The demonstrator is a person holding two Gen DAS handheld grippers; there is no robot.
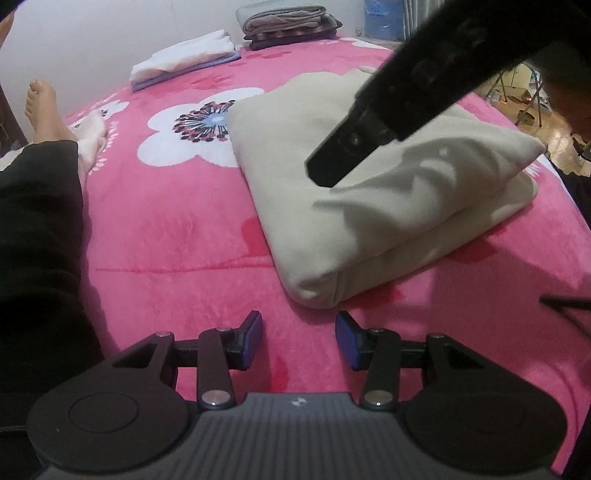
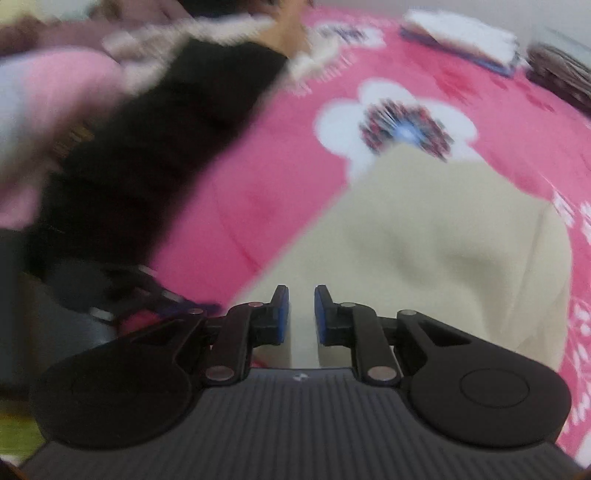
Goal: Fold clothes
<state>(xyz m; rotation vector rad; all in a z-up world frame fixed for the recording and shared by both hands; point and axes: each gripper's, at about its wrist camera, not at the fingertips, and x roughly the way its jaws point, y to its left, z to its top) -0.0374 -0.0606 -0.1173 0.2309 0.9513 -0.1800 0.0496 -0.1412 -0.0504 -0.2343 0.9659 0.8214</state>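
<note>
Left tongs [image 1: 299, 339] half open — empty, right tongs [image 2: 301, 314] narrowly parted over cream garment [image 1: 369, 206]

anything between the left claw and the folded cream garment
Nothing: in the left wrist view only bare pink blanket separates the left claw from the cream garment.

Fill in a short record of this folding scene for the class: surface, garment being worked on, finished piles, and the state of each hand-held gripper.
surface: pink flowered blanket
garment: cream garment, folded, lying on the blanket
finished piles: white pile and brown-striped pile at the far end
left hand-held gripper: open, nothing between its pads, just short of the garment's near corner
right hand-held gripper: over the garment, narrow gap, no cloth visibly pinched
</note>
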